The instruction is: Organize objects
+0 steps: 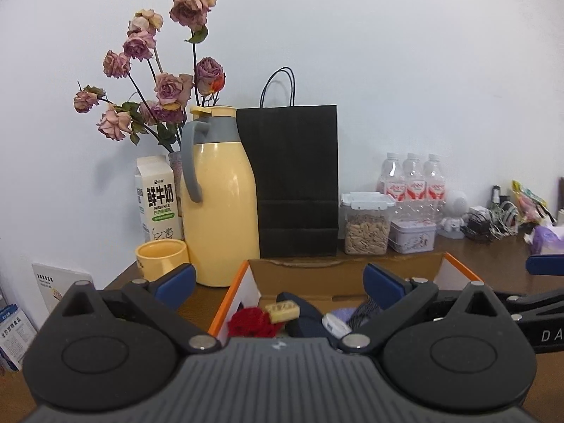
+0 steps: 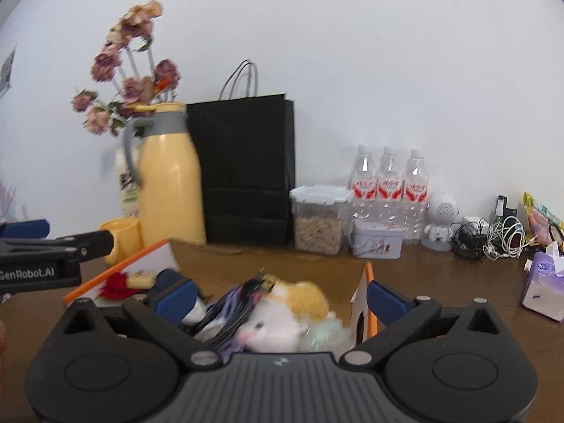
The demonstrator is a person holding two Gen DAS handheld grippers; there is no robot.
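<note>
Nearest me, my left gripper (image 1: 280,282) and right gripper (image 2: 280,298) both stand spread as wide as they go, with nothing between the pads; just under them sits the cardboard box (image 1: 239,282) with the orange rim, already holding a plush toy (image 2: 282,313), a red flower (image 1: 252,322), a small yellow block (image 1: 282,311) and what may be a dark hair piece, though that view is smeared; I judge most of the gathering done; farther back on the table (image 2: 440,282) the tissue pack (image 2: 544,285), tangled cables (image 2: 493,239) and yellow cup (image 1: 162,259) remain outside the box.
</note>
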